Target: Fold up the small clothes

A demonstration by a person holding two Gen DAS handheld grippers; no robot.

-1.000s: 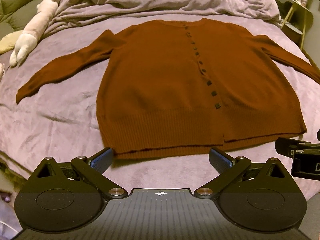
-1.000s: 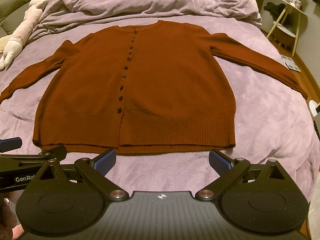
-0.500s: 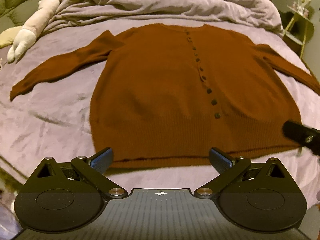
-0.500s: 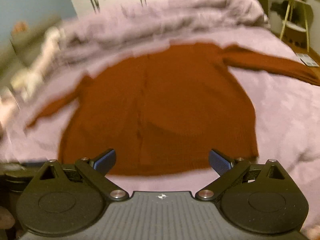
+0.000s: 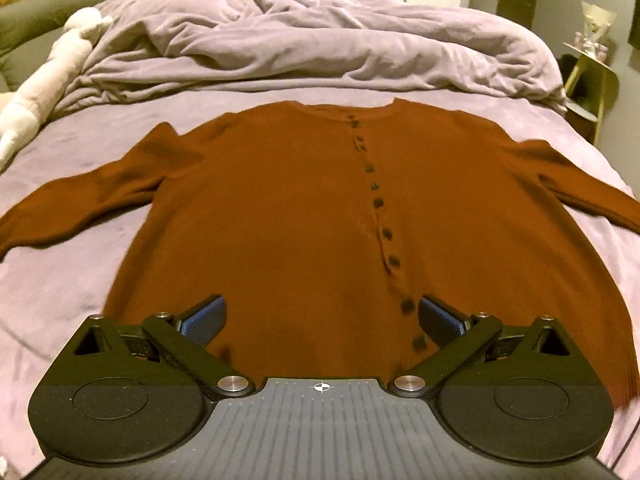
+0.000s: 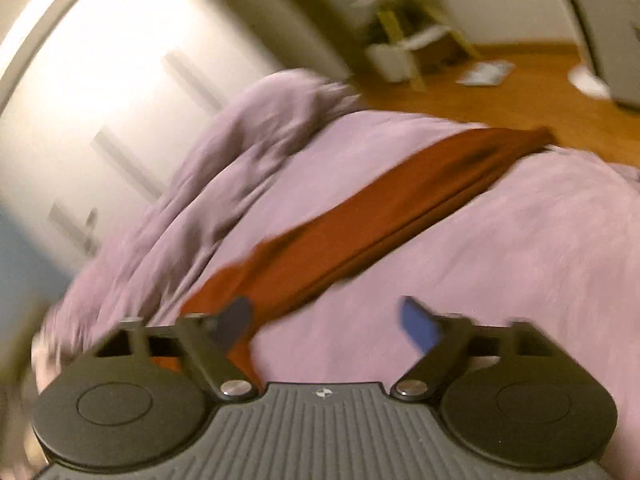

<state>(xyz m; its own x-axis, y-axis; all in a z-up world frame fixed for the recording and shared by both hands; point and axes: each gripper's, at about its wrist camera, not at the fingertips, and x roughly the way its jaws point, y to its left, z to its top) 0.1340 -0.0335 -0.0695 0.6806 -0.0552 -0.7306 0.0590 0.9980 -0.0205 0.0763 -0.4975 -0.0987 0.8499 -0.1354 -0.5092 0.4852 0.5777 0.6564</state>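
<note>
A rust-brown buttoned cardigan (image 5: pixel 288 216) lies flat on the lilac bed sheet (image 5: pixel 56 280), sleeves spread to both sides. My left gripper (image 5: pixel 320 320) hovers over the lower body of the cardigan, jaws wide apart with no cloth pinched. In the blurred, rolled right wrist view the cardigan's right sleeve (image 6: pixel 384 216) runs diagonally across the sheet toward the bed's edge. My right gripper (image 6: pixel 324 320) is above the sleeve's near end, its jaws closing; nothing is pinched between them, and its left pad (image 6: pixel 234 320) overlaps the sleeve.
A rumpled lilac duvet (image 5: pixel 320 48) is piled at the head of the bed. A white plush toy (image 5: pixel 44 84) lies at the left edge. A small stool-like side table (image 6: pixel 416 44) and papers (image 6: pixel 486 74) stand on the wooden floor (image 6: pixel 520 108) beyond the bed.
My left gripper moved forward over the cardigan's hem. My right gripper swung right, rolled sharply, and now faces the right sleeve with jaws narrower than before.
</note>
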